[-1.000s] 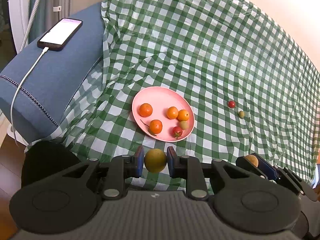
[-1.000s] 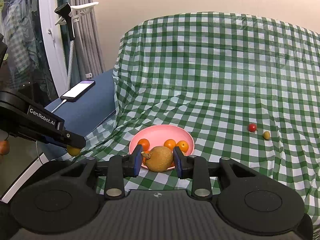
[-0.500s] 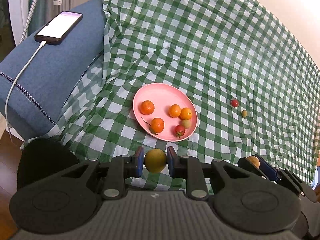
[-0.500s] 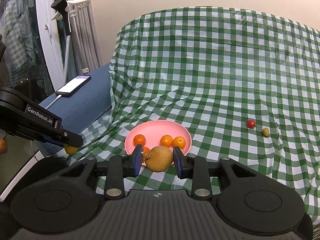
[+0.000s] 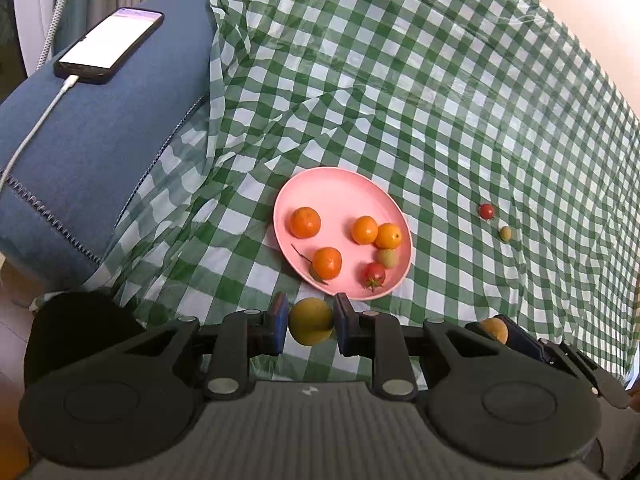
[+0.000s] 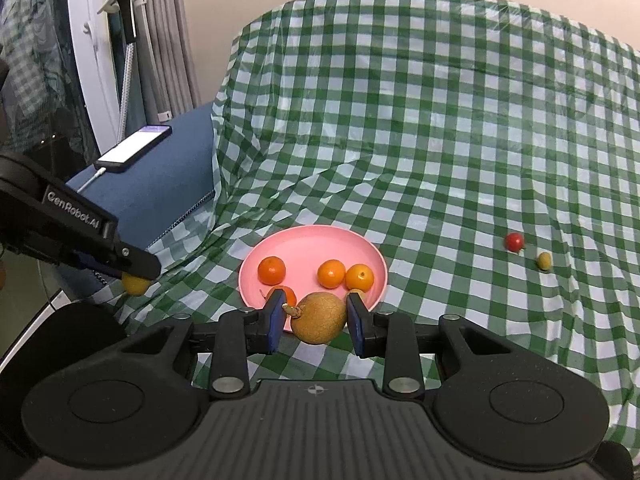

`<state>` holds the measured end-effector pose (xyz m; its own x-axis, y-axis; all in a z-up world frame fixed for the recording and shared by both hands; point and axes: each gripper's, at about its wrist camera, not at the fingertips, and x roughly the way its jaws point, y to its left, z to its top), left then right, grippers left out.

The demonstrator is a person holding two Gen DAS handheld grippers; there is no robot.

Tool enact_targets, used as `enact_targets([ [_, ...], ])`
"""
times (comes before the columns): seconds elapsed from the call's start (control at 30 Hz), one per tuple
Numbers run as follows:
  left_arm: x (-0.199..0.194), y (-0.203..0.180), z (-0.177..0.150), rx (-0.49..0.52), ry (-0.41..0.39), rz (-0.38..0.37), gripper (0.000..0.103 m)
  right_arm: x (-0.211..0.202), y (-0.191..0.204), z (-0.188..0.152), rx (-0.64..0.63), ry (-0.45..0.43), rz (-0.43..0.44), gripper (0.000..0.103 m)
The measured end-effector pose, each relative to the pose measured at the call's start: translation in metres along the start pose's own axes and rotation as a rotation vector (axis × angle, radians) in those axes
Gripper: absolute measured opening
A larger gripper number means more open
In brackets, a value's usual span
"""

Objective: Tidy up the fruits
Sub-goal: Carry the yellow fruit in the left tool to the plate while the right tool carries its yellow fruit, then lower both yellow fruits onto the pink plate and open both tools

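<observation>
Both fruits were up off the cloth and held short of the pink plate [image 5: 344,184], so the step in hand looked like the carry to it, with the setting-down not yet done. On the left, the left gripper [image 5: 311,322] pinched a round yellow fruit [image 5: 310,320] between its blue pads, held just before the plate's near rim. The plate itself, on the green checked cloth [image 5: 440,100], held four small oranges, a cherry tomato and a pale green fruit, with bare room toward its back. Further right, the right gripper [image 6: 316,320] clamped a brown, rough-skinned fruit [image 6: 320,318] with a curled stem, also at the near rim. Off to the far right a red tomato [image 6: 514,241] and a small olive-coloured fruit [image 6: 543,261] lay loose on the cloth, well apart from the plate. Each hand, I judged, needed to reach over the rim and let go gently where nothing sat, or the round fruit would roll.
</observation>
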<state>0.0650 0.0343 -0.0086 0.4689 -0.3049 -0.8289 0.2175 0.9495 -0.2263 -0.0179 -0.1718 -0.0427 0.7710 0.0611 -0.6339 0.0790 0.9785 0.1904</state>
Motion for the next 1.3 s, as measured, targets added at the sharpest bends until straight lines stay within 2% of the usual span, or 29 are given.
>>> enact_targets([
  [0.57, 0.118, -0.025, 0.063, 0.123, 0.066, 0.044, 0.027, 0.113, -0.016, 0.015, 0.033, 0.086, 0.006, 0.034],
  [0.8, 0.156, -0.032, 0.075, 0.171, 0.091, 0.018, 0.027, 0.151, -0.019, 0.012, 0.017, 0.125, 0.019, 0.034],
  [0.93, 0.178, -0.035, 0.077, 0.209, 0.103, 0.029, 0.027, 0.165, -0.020, 0.007, 0.018, 0.148, 0.024, 0.034],
  [1.13, 0.193, -0.037, 0.080, 0.259, 0.100, -0.002, 0.027, 0.182, -0.021, 0.003, 0.019, 0.173, 0.027, 0.034],
  [1.17, 0.191, -0.038, 0.081, 0.260, 0.081, -0.007, 0.030, 0.183, -0.021, 0.004, 0.019, 0.170, 0.029, 0.034],
  [1.2, 0.188, -0.038, 0.083, 0.258, 0.061, -0.013, 0.047, 0.182, -0.021, 0.005, 0.022, 0.159, 0.029, 0.039],
  [1.23, 0.183, -0.036, 0.085, 0.247, 0.039, -0.015, 0.079, 0.180, -0.022, 0.008, 0.026, 0.143, 0.027, 0.046],
  [1.27, 0.177, -0.035, 0.087, 0.228, 0.015, -0.006, 0.094, 0.176, -0.022, 0.010, 0.028, 0.131, 0.025, 0.060],
  [1.3, 0.170, -0.032, 0.088, 0.206, -0.019, 0.006, 0.102, 0.172, -0.023, 0.012, 0.029, 0.121, 0.025, 0.068],
])
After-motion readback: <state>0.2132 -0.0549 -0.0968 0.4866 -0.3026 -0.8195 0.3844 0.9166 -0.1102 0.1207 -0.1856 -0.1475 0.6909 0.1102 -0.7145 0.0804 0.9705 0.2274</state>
